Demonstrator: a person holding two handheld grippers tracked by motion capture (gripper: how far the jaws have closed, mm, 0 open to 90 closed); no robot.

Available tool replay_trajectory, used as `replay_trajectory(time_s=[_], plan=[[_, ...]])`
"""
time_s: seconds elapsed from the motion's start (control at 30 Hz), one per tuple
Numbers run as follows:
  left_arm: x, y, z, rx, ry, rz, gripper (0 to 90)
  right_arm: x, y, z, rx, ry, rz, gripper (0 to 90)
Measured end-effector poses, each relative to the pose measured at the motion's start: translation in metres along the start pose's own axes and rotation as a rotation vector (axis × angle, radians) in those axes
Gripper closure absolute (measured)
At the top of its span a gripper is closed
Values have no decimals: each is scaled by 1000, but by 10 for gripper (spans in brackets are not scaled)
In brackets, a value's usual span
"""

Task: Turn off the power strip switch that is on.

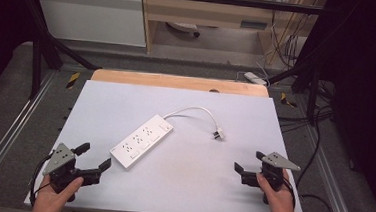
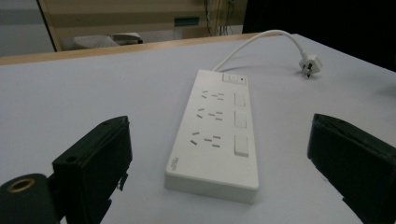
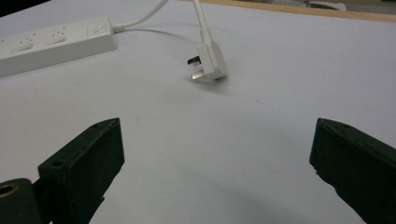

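Power strip (image 1: 141, 147) is lying flat on the white counter (image 1: 101, 105), a little left of the middle and set on a slant, with its near end close to the left claw (image 1: 95, 155). From its far end a white cable (image 1: 195, 110) is led in a curve to the plug (image 1: 218, 134), which rests on the counter further right, well apart from both claws.

Going from left to right: the left claw is held low at the near left corner, its jaws spread wide with nothing between them, and it is pointed at the near end of the strip. The right claw (image 1: 249, 161) is held at the near right side, also spread wide and empty, and it is directed toward the plug.

The step in hand is judged to be the approach, since nothing is gripped yet. For the next move, the right claw would probably need to be brought forward to the plug and closed on its body, while the strip is steadied by the left claw.

In the left gripper view, three rows of sockets with three switches (image 2: 240, 122) can be counted on the strip, which is not so clear from the high view. In the right gripper view, the metal pins (image 3: 196, 67) of the plug are seen pointing sideways, lying near the surface.
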State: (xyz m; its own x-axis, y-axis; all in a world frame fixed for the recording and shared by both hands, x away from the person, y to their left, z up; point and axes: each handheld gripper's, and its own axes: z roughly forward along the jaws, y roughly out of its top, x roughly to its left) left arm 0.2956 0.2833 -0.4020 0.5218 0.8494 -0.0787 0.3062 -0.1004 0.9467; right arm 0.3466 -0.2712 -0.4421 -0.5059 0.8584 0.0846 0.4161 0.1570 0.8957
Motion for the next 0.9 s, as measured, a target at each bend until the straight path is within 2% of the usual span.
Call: replay_trajectory(time_s=[0.53,0.77,0.9], plan=[[-2,6,-7,-59,-2,-3,53,0,0,1,13,-9,-8,30],[-6,8,-9,-88,-23,5,50,0,0,1,16,-12,-8,29],[-6,9,-10,-99,-14,21,47,1,0,2,18,-14,-8,29]])
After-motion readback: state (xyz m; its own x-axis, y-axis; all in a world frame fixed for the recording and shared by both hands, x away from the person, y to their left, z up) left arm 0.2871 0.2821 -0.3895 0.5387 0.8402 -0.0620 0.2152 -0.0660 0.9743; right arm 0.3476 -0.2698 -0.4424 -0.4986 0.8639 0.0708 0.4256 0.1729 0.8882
